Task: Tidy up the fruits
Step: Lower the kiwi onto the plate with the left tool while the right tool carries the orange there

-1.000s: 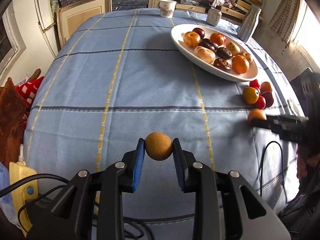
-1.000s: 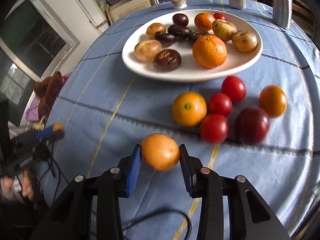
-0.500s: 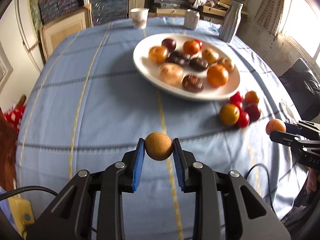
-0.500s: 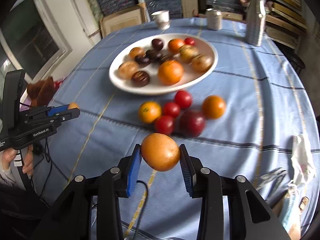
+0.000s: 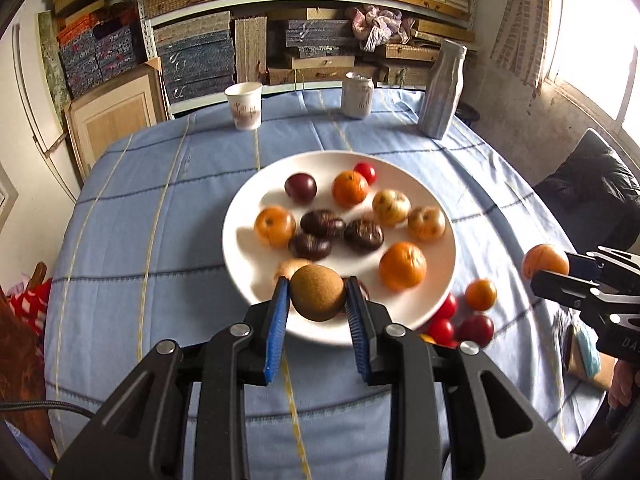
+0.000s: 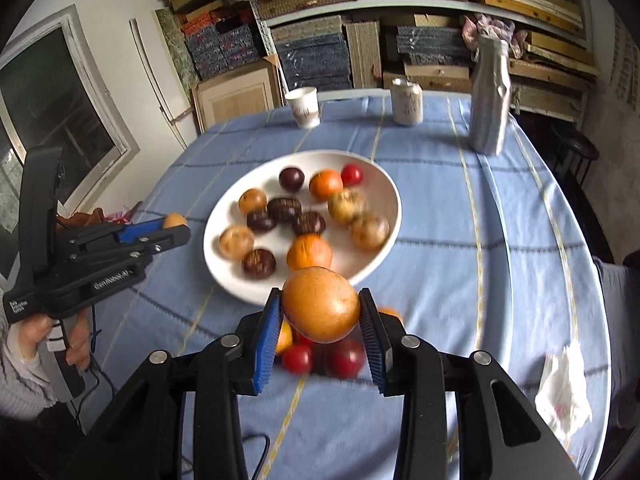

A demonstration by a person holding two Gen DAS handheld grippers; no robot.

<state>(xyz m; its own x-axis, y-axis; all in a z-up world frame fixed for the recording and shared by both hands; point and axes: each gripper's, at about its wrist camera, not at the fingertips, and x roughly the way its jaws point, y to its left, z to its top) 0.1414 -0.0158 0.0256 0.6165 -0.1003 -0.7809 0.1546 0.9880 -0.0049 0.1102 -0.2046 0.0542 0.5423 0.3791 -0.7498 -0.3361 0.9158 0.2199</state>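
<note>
My left gripper (image 5: pixel 318 300) is shut on a round brown fruit (image 5: pixel 318 292), held above the near rim of the white plate (image 5: pixel 240 248). The plate holds several oranges, dark fruits and a small red one. My right gripper (image 6: pixel 320 312) is shut on a large orange fruit (image 6: pixel 320 304), held above the table near the plate's (image 6: pixel 384 240) front edge. Loose red and orange fruits (image 5: pixel 476 312) lie on the cloth at the plate's right, partly hidden under the right gripper in the right wrist view (image 6: pixel 320 356). Each gripper also shows in the other's view, the left gripper (image 6: pixel 172 228) and the right gripper (image 5: pixel 560 272).
A round table has a blue checked cloth (image 5: pixel 160 220). At its far edge stand a paper cup (image 5: pixel 244 106), a can (image 5: pixel 357 94) and a silver bottle (image 5: pixel 442 88). Shelves of boxes stand behind. A crumpled white tissue (image 6: pixel 564 392) lies at the right edge.
Both grippers have risen and tilted up toward the far side. The left one has moved over the plate's near rim with its brown fruit. The right one still holds its orange fruit.
</note>
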